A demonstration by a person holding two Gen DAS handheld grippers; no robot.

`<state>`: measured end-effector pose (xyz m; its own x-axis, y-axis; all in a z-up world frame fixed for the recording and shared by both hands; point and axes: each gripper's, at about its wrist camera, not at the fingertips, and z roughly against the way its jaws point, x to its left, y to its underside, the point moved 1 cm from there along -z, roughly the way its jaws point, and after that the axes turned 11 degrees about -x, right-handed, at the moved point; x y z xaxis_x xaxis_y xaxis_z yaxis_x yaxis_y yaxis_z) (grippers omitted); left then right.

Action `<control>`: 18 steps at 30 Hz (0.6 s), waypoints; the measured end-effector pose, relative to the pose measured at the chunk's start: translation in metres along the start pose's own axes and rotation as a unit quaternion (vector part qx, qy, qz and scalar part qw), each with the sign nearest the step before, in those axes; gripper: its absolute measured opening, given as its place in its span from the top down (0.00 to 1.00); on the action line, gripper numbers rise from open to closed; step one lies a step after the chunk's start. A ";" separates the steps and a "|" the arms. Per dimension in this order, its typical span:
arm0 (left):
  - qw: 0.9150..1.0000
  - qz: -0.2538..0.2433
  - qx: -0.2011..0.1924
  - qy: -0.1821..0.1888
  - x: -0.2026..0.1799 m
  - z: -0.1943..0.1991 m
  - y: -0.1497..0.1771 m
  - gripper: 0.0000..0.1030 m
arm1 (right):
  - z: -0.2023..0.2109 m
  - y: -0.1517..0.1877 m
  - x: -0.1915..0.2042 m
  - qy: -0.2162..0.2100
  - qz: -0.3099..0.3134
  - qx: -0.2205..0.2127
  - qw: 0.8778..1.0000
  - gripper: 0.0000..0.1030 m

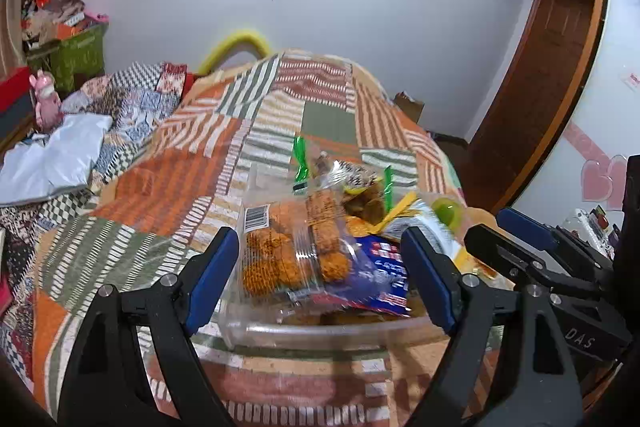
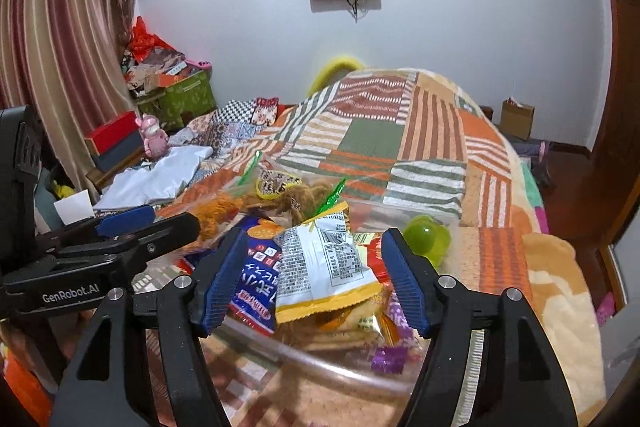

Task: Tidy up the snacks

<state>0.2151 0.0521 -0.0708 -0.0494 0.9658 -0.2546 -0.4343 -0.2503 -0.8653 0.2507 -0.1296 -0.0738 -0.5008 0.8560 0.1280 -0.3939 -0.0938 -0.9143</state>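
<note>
Both tongs (image 1: 320, 267) (image 2: 316, 279) spread, empty, above snack bin's near rim (image 1: 320, 331), bedspread (image 1: 160, 187) around.

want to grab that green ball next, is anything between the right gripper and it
Nothing visible blocks it. The green ball sits exposed at the bin's far right corner, just beyond the open right gripper; the white and yellow packet lies to its left.

I am reading "GenRobot.AI" in white on the left gripper (image 2: 100, 227) body, and "DAS" on the right gripper (image 1: 520, 227) body. The yellow-edged white packet (image 2: 328, 267) is showing a barcode and fine print too small to read; the blue packet (image 2: 256, 279) is carrying white characters.
</note>
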 end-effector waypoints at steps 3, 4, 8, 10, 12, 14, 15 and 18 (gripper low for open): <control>1.000 -0.009 -0.020 -0.001 -0.005 0.020 -0.005 0.19 | 0.018 -0.004 0.002 0.003 0.002 -0.013 1.000 0.36; 0.999 -0.012 -0.030 -0.001 -0.008 0.031 -0.008 0.19 | 0.024 -0.006 0.003 0.005 0.002 -0.018 1.000 0.36; 0.998 -0.028 -0.061 0.003 -0.019 0.064 -0.015 0.19 | 0.052 -0.011 0.009 0.013 0.006 -0.041 0.999 0.36; 0.996 -0.041 -0.080 0.005 -0.027 0.085 -0.017 0.19 | 0.068 -0.014 0.011 0.017 0.006 -0.055 0.998 0.35; 0.994 -0.051 -0.097 0.007 -0.034 0.102 -0.018 0.19 | 0.082 -0.016 0.014 0.019 0.001 -0.067 0.998 0.27; 0.992 -0.058 -0.109 0.009 -0.040 0.118 -0.018 0.18 | 0.099 -0.018 0.018 0.026 -0.002 -0.083 0.996 0.24; 0.991 -0.062 -0.115 0.011 -0.043 0.125 -0.018 0.17 | 0.104 -0.018 0.019 0.029 -0.002 -0.088 0.996 0.24; 0.989 -0.071 -0.132 0.009 -0.050 0.145 -0.016 0.13 | 0.122 -0.018 0.023 0.038 -0.006 -0.102 0.994 0.22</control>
<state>0.0943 0.0177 0.0184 0.0113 0.9917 -0.1281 -0.1850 -0.1238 -0.9749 0.1526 -0.1705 -0.0081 -0.4343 0.8932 0.1162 -0.2306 0.0145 -0.9729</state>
